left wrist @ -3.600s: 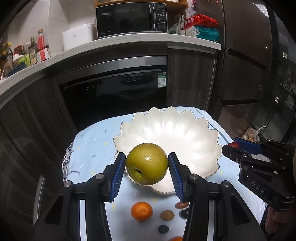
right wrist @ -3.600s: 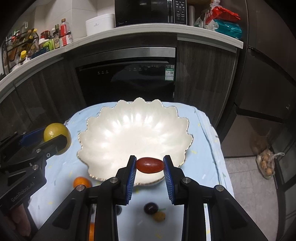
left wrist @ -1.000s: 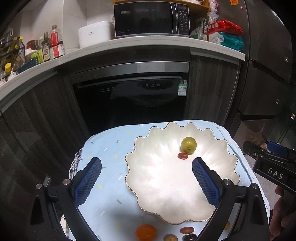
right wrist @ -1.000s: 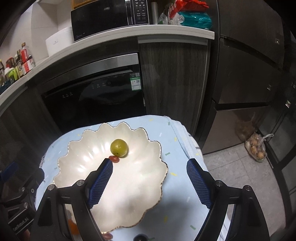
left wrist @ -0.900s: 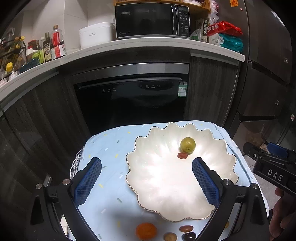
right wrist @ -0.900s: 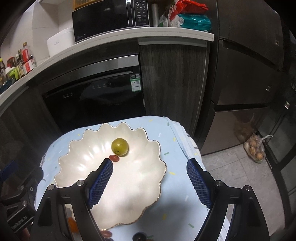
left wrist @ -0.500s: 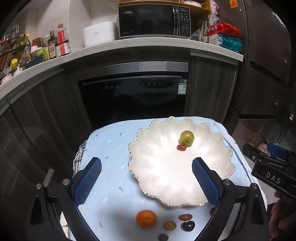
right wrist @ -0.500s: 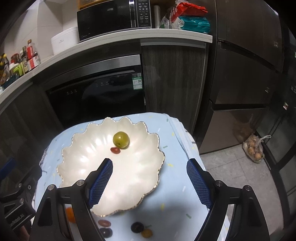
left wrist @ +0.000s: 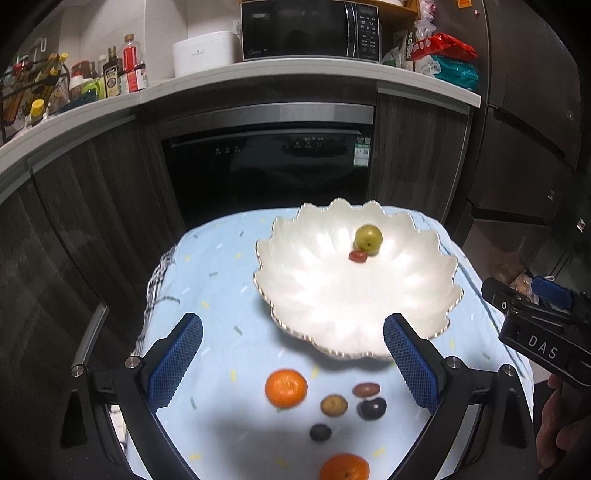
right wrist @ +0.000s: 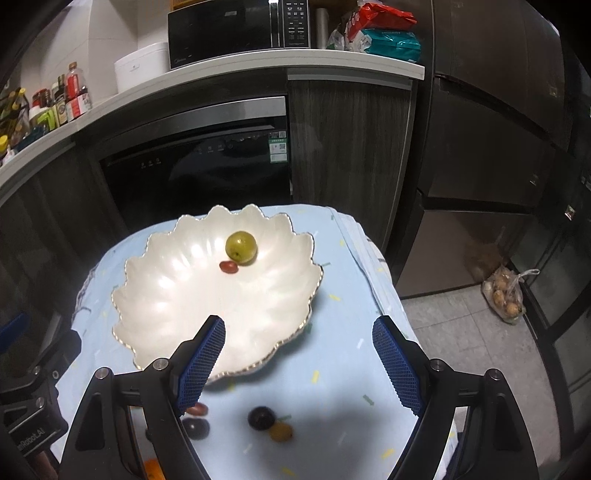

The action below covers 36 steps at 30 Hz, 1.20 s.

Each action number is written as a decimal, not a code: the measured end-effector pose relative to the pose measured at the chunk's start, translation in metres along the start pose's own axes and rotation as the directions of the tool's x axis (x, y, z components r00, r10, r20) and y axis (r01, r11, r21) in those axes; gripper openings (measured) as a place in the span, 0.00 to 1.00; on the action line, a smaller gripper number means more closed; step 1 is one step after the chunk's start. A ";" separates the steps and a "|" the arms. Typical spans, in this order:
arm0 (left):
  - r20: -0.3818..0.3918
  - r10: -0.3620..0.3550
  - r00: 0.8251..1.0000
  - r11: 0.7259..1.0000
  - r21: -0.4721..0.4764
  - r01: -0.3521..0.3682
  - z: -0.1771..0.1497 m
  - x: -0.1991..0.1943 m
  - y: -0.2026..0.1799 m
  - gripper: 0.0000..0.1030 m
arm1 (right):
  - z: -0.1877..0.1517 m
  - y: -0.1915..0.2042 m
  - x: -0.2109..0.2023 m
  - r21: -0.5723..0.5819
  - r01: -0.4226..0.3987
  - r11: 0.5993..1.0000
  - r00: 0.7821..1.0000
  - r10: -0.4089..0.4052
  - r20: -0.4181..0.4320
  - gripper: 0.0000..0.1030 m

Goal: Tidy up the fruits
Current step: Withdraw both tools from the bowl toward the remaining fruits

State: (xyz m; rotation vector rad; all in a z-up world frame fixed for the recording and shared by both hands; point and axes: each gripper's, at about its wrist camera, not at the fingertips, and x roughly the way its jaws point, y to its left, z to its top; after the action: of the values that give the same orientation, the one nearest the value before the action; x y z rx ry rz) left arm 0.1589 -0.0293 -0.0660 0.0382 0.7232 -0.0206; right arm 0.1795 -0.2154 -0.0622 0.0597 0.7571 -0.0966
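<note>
A white scalloped bowl (left wrist: 303, 291) (right wrist: 166, 295) sits on a light blue tablecloth. In it lie a green apple (left wrist: 368, 238) (right wrist: 241, 247) and a small red fruit (left wrist: 357, 256) (right wrist: 228, 266). My left gripper (left wrist: 291, 363) is open and empty, above the cloth in front of the bowl. Below it lie an orange (left wrist: 286, 388), a second orange (left wrist: 344, 467) and several small dark and brown fruits (left wrist: 371, 408). My right gripper (right wrist: 299, 363) is open and empty over the bowl's near right rim. Small dark fruits (right wrist: 261, 418) lie below it.
The small table stands in front of a dark oven (left wrist: 266, 166) and a counter with a microwave (left wrist: 310, 29) and bottles (left wrist: 122, 74). A bag of produce (right wrist: 506, 291) lies on the floor to the right. The right gripper's body (left wrist: 539, 332) shows at the left view's right edge.
Both grippers have let go of the apple and the red fruit, which now lie in the bowl. Both have drawn back and up, bringing the loose fruits into view.
</note>
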 end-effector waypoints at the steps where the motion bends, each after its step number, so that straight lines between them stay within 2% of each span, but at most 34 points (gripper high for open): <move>1: -0.003 0.002 1.000 1.000 -0.001 -0.002 -0.003 0.000 0.000 0.97 | -0.003 0.000 -0.001 -0.005 0.000 1.000 1.000 0.000 0.000 0.81; 16: -0.038 0.028 0.999 0.997 -0.066 -0.030 -0.051 -0.005 -0.008 0.96 | -0.041 -0.002 -0.004 -0.111 -0.011 0.994 0.999 0.015 0.034 0.81; 20: -0.063 0.019 0.998 0.999 -0.046 -0.022 -0.066 -0.004 -0.015 0.90 | -0.048 -0.003 -0.002 -0.126 -0.011 0.992 0.999 0.017 0.042 0.81; 36: -0.067 -0.003 0.998 1.000 -0.010 0.003 -0.100 -0.002 -0.032 0.90 | -0.075 -0.009 0.006 -0.136 -0.059 0.989 0.996 0.067 0.052 0.81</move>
State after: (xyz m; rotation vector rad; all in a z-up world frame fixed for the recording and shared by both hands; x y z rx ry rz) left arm 0.0902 -0.0574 -0.1406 0.0281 0.7901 -0.0187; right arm 0.1319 -0.2178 -0.1205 -0.0471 0.7031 0.0133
